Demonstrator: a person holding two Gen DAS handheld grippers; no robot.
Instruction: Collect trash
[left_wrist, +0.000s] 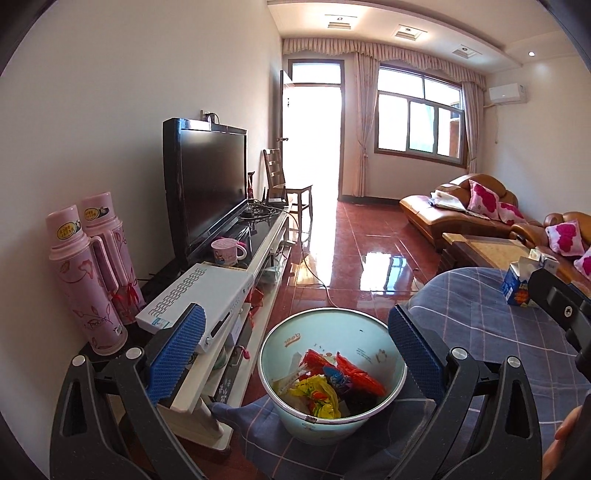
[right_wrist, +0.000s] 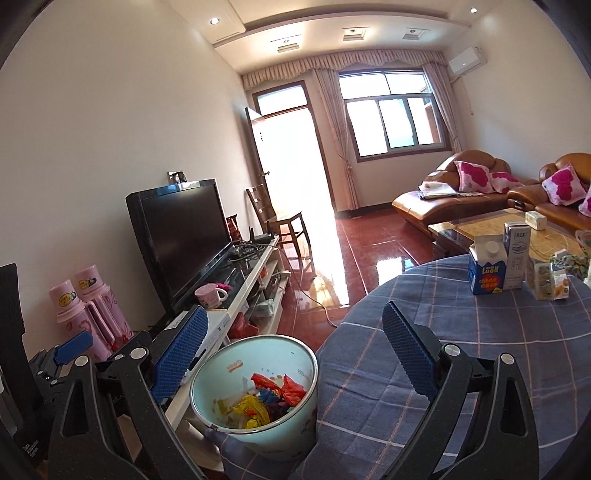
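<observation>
Both tongs spread wide, nothing between the pads: left gripper (left_wrist: 295, 354), right gripper (right_wrist: 295, 354). Trash bin (right_wrist: 255, 387) with wrappers sits below, beside the table (right_wrist: 461, 350). Remaining trash, upright cartons (right_wrist: 487, 269), stands ahead-right on the far tabletop, nearer the right gripper; likely its reach.

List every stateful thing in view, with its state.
left gripper: open, empty
right gripper: open, empty
trash bin: uncovered, partly filled with wrappers
door: open
TV: off
blue carton: upright, capped
pink thermoses: upright, capped
</observation>
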